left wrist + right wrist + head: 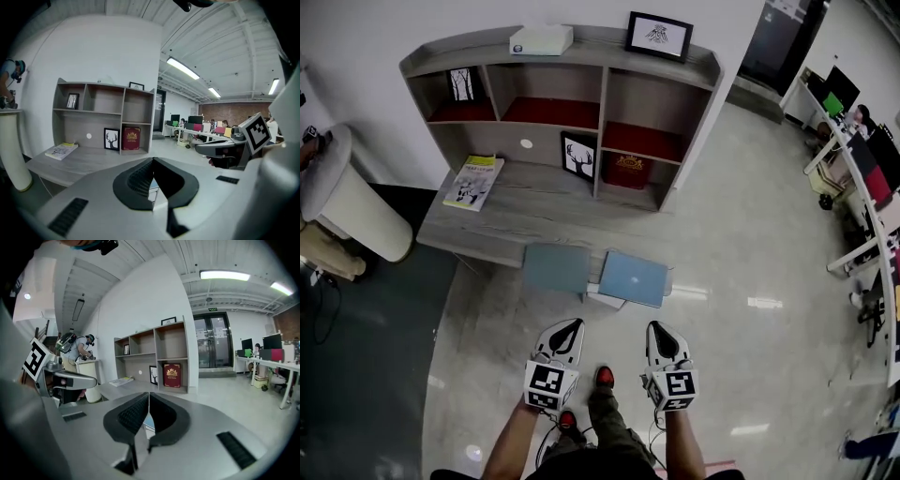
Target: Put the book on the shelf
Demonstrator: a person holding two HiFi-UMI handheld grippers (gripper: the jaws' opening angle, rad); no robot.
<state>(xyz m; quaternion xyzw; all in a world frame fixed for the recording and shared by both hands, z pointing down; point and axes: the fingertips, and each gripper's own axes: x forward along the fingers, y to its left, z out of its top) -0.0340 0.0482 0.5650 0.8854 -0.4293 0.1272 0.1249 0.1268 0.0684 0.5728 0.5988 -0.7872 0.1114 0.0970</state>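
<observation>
Ahead of me I count one shelf (605,103) standing on one grey worktop (546,208), two books, three framed pictures and one white box (541,39). The yellow-green book (474,182) lies flat on the worktop, well ahead of my left gripper (574,323) and off to its left, apart from everything else. The red book (628,171) stands upright in the lower right compartment, far ahead and roughly between my two grippers. Just left of it the deer picture (578,155) leans against the divider. A second picture (659,36) sits on top of the shelf, ahead of my right gripper (654,326), and a small one (462,84) stands in the upper left compartment. Nearest to me, just ahead of both grippers, are two blue-topped squares (556,267), side by side at the worktop's front edge. I cannot tell whether they are stools or boxes. Both grippers hang side by side over the floor, well short of the worktop. The fingers of my left gripper (152,161) are clenched tip to tip on nothing, and those of my right gripper (148,395) are clenched empty as well, touching no object.
</observation>
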